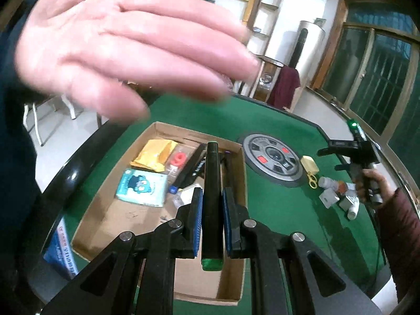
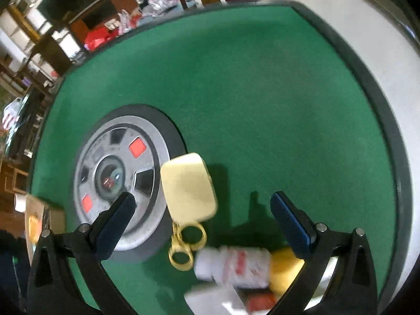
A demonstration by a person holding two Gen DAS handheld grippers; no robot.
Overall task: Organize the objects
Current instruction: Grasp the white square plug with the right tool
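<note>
We see a black tube-like stick with green ends, slim and straight, clamped between the blue pads of the left gripper, jaws pinched tight on it. Its long axis runs along the fingers, near green cap toward the camera, far tip pointing away and down over the cardboard box. What it is exactly, we cannot tell.

The box sits on the green table; inside we see a yellow packet, a teal cartoon packet, a red ring-shaped item and a black pen-like item. The stick and fingers hide part of the box's contents.

The right gripper has its jaws spread wide with nothing between the pads, hovering above a cream case, gold scissors and a white bottle with a yellow cap. All are motion-blurred and the bottle label is unreadable. Small white boxes below are cut off by the frame edge. The round grey centre panel lies just left of the case.

In the left view a blurred bare hand fills the upper left, hiding the room behind. A dark red sleeve shows at the right edge.
</note>
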